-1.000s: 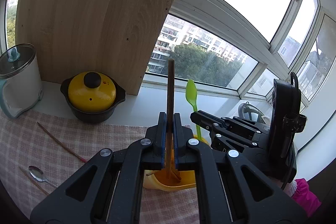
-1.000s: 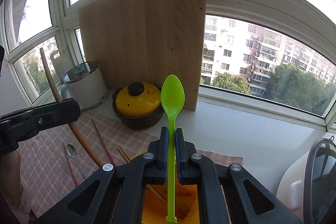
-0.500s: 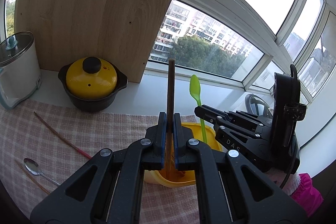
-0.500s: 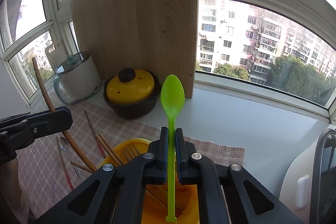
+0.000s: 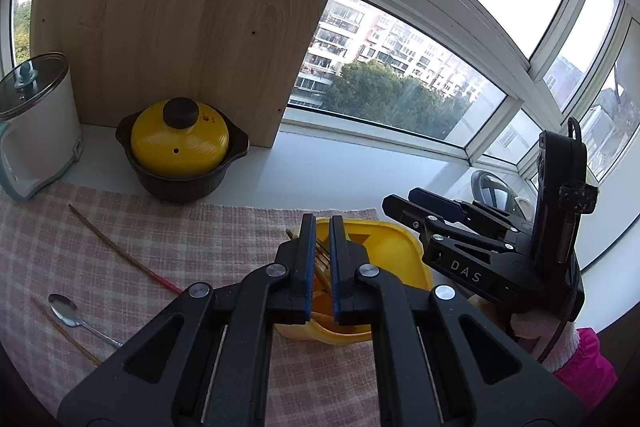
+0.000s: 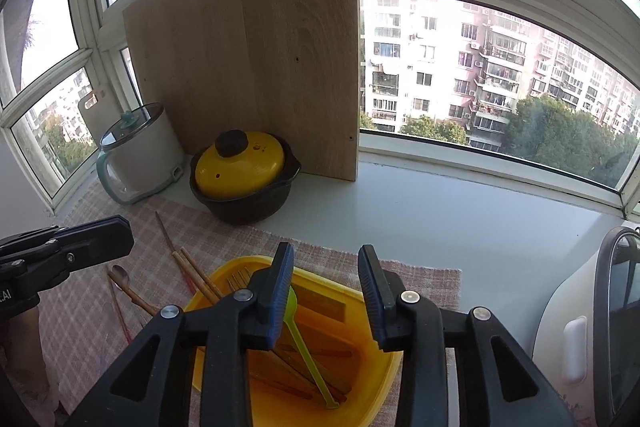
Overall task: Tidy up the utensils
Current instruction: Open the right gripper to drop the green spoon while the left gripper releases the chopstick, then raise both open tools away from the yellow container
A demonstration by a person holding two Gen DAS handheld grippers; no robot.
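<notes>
Right wrist view: right hand-held gripper point(image 6: 324, 291) spread above the yellow bin point(image 6: 372, 311) where the green spoon point(image 6: 306, 343) lies; left hand-held gripper point(image 5: 319, 263) slightly parted, empty.

Tray point(image 6: 372, 311): yellow plastic, smooth, semi-gloss. Green spoon point(image 6: 306, 347): thin plastic, slightly translucent. Chopsticks point(image 6: 198, 277): wood, matt. Metal spoon point(image 5: 70, 311): polished, reflective. Mat point(image 5: 180, 227): woven checked cloth, rough, matt. Board point(image 5: 180, 19): pale wood grain, matt. Pot lid point(image 5: 180, 139): glossy yellow glaze; pot body point(image 5: 180, 183) dark, matt. Cooker point(image 5: 36, 123): white satin shell, clear glass lid. Grippers point(image 6: 326, 291): matt black plastic, ribbed blue pads point(image 6: 280, 291), bright metal screws.
</notes>
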